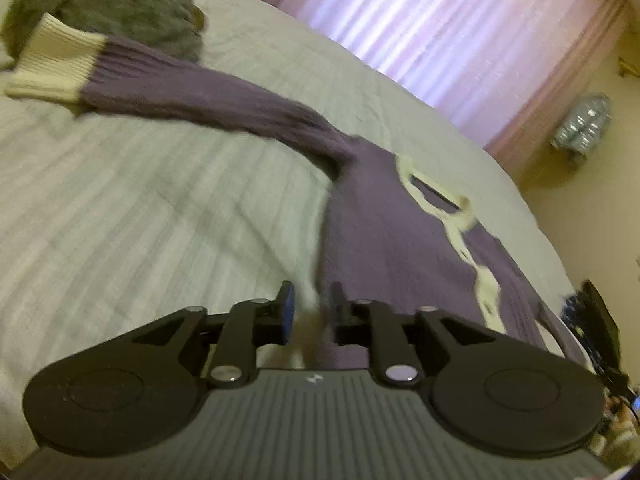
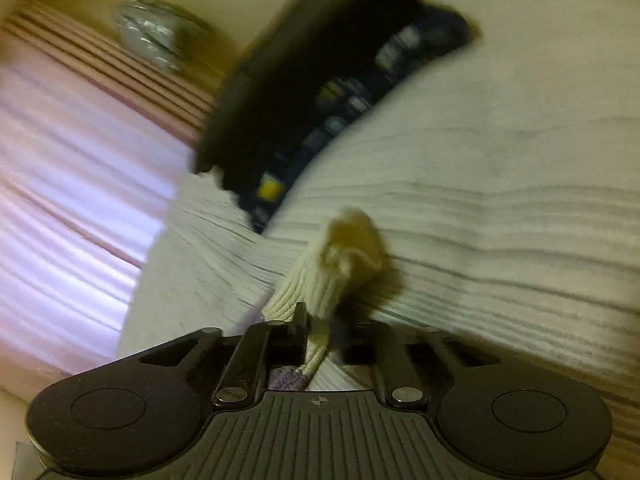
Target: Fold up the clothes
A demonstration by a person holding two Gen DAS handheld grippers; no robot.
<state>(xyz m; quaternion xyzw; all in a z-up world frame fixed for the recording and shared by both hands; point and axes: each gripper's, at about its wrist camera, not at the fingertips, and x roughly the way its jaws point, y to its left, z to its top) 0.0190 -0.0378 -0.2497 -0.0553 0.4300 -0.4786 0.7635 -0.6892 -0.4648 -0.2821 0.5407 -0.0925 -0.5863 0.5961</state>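
Observation:
A purple knit sweater (image 1: 380, 240) with a cream button band (image 1: 460, 232) lies spread on the bed. One sleeve (image 1: 200, 96) stretches to the far left and ends in a cream cuff (image 1: 52, 60). My left gripper (image 1: 312, 306) sits at the sweater's near edge. Its jaws stand a little apart with the blurred cream hem between them, and the blur hides whether the pads press on it. In the right wrist view my right gripper (image 2: 322, 328) is shut on the other cream cuff (image 2: 344, 256), which bunches up just past the fingertips.
A pale ribbed bedspread (image 1: 140, 200) covers the bed. A grey garment pile (image 1: 120, 0) lies at the far left. Pink curtains (image 1: 440, 40) and a pack of bottles (image 1: 584, 124) stand beyond the bed. A black unit with a blue board (image 2: 320, 100) hangs close ahead of my right gripper.

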